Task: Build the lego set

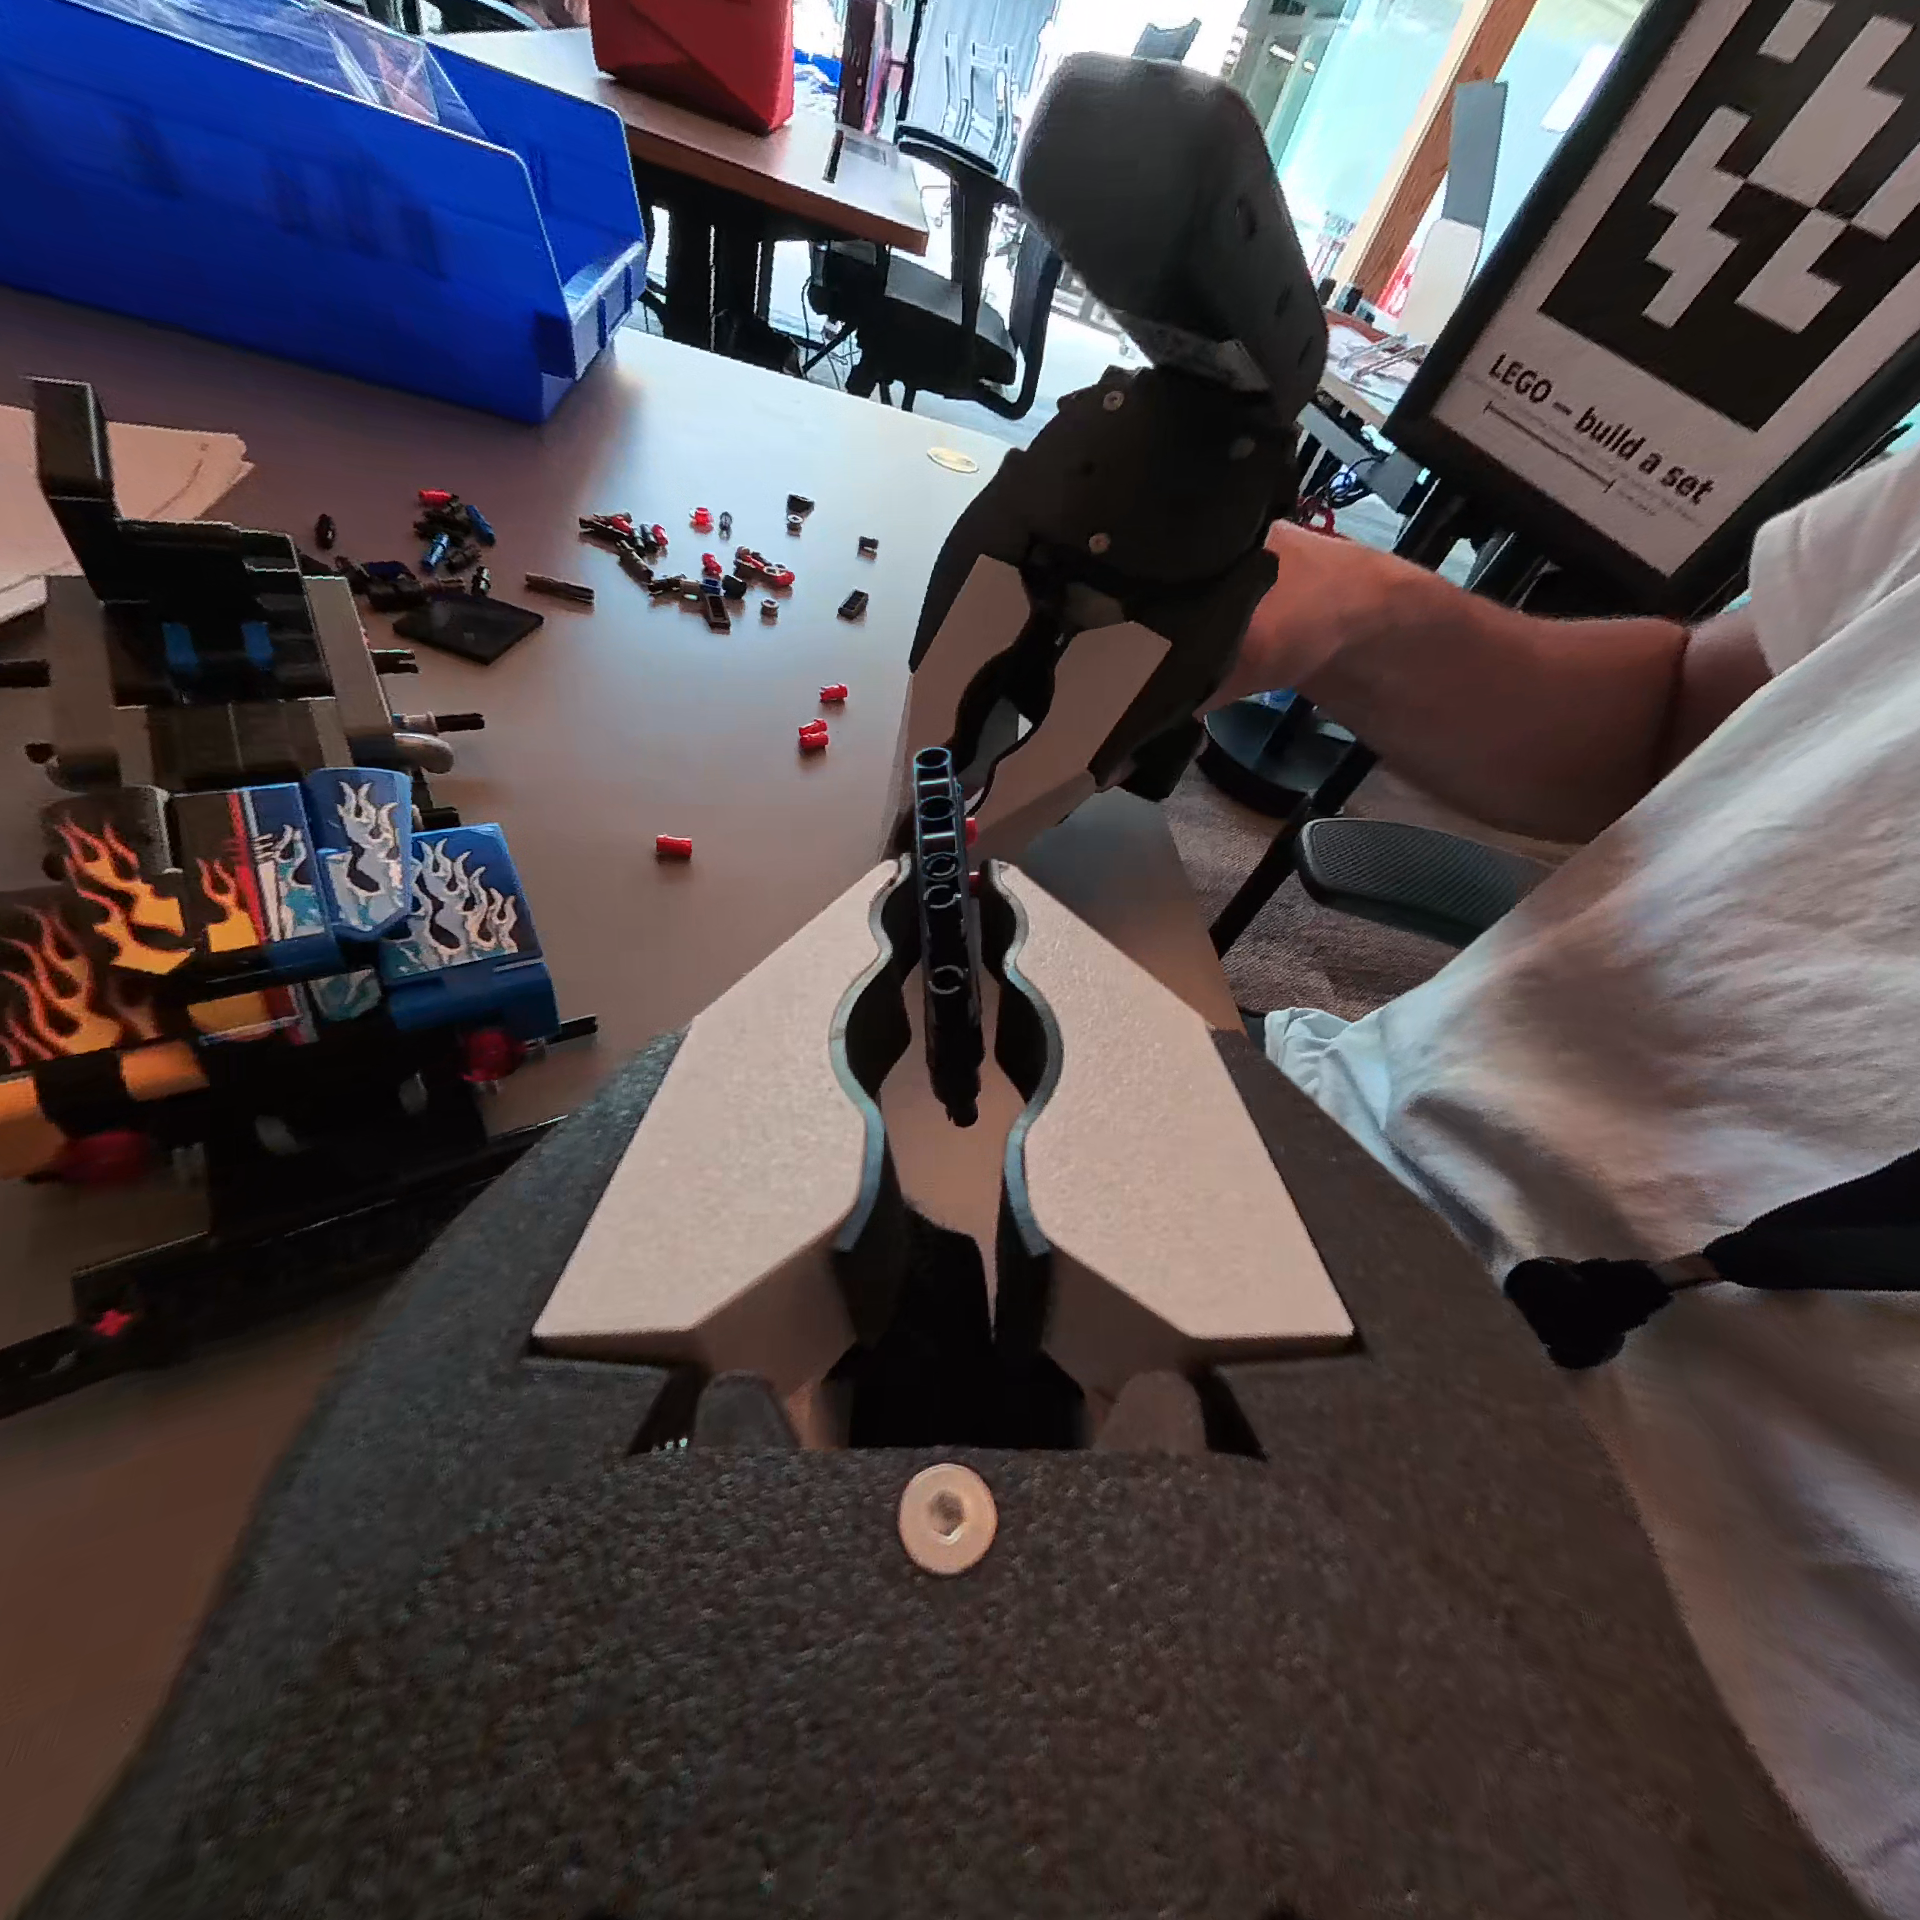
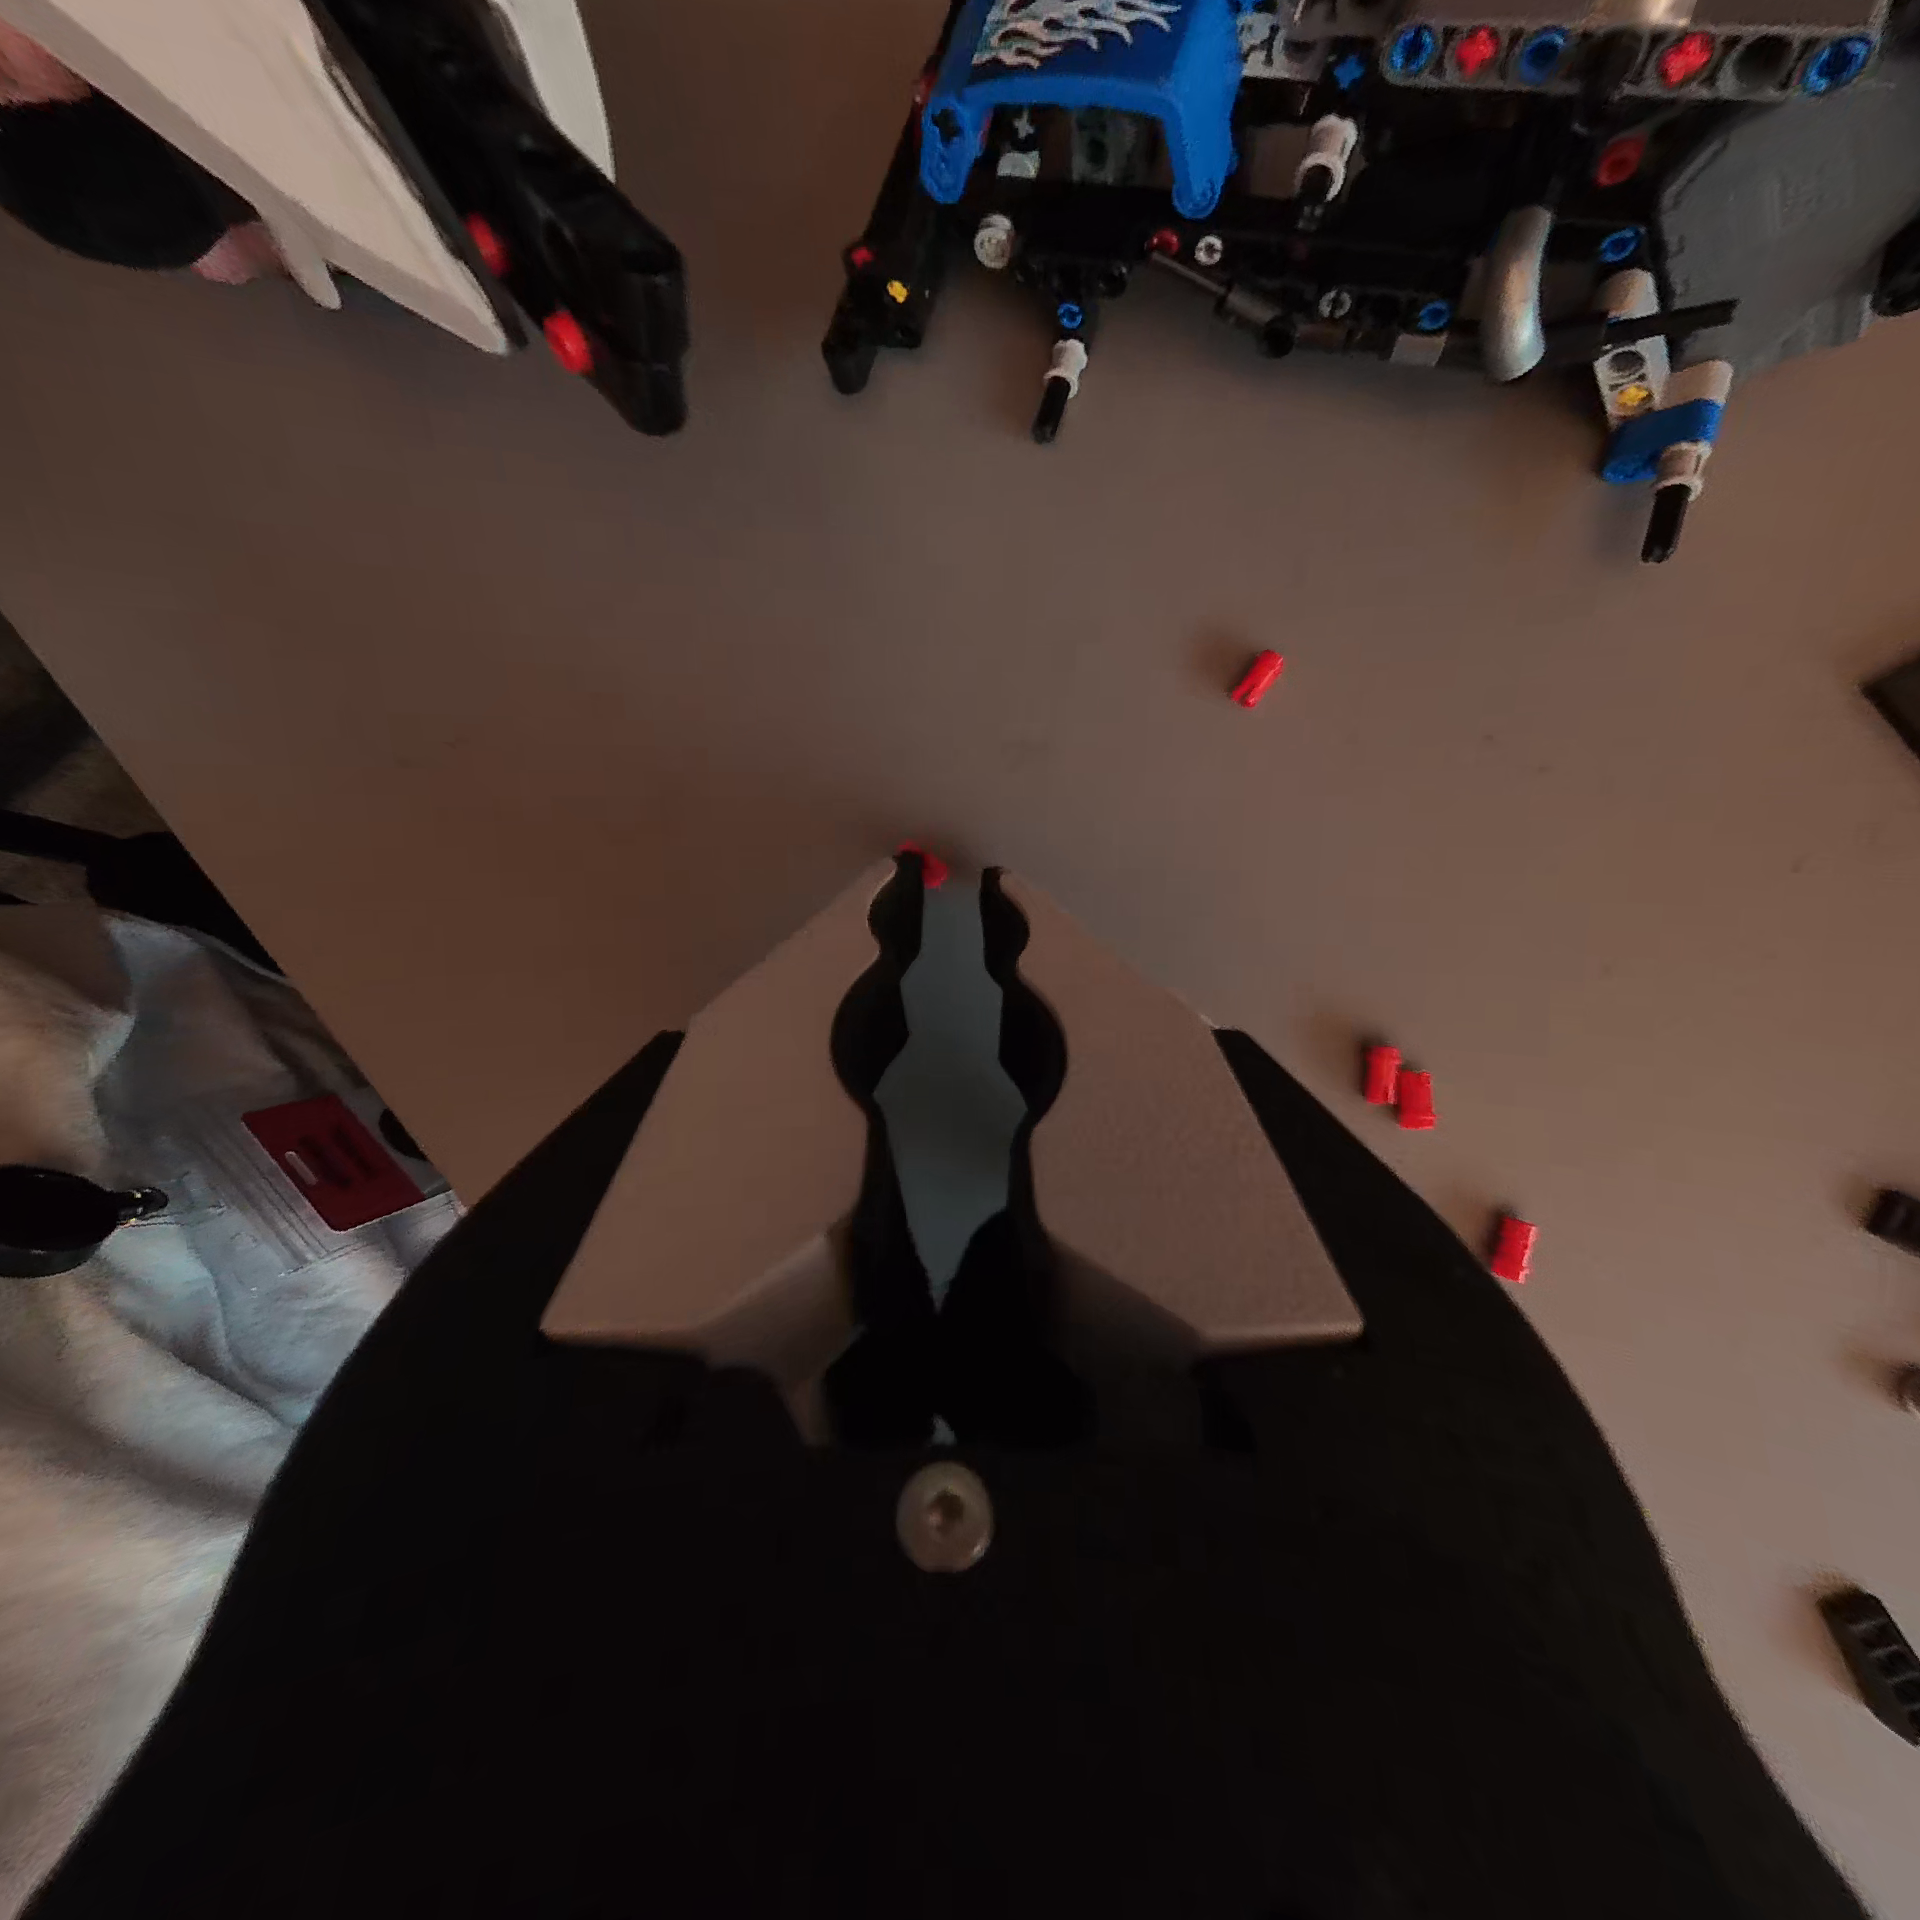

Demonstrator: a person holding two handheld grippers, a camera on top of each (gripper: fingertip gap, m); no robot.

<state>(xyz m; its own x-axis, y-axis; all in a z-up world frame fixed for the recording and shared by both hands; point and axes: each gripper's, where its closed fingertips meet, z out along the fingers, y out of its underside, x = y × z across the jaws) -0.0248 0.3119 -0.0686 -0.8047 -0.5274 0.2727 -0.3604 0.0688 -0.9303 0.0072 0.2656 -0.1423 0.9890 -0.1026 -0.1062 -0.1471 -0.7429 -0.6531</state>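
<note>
The left gripper (image 1: pixel 943 883) has its fingers pinching a black holed beam (image 1: pixel 945 935), which stands up between them with its top end clear of the tips; red pins show on its side in the right wrist view (image 2: pixel 566 338). The right gripper (image 2: pixel 948 878) has its fingers drawn close with a narrow gap left, and a small red pin (image 2: pixel 928 864) sits at the tip of one finger; whether both fingers press on it I cannot tell. In the left wrist view the right gripper's tips (image 1: pixel 971 821) come down just beside the upper part of the beam.

The part-built lego model (image 1: pixel 260 914), black with blue and orange flame panels, lies on the bench (image 1: pixel 675 644) at the left. Loose red pins (image 2: pixel 1397 1086) are scattered on the bench to the right of the right gripper, one more (image 2: pixel 1255 677) farther off toward the model. A spread of small black, red and blue pieces (image 1: pixel 675 561) lies at the far side, and a blue bin (image 1: pixel 312 208) stands beyond at the far left.
</note>
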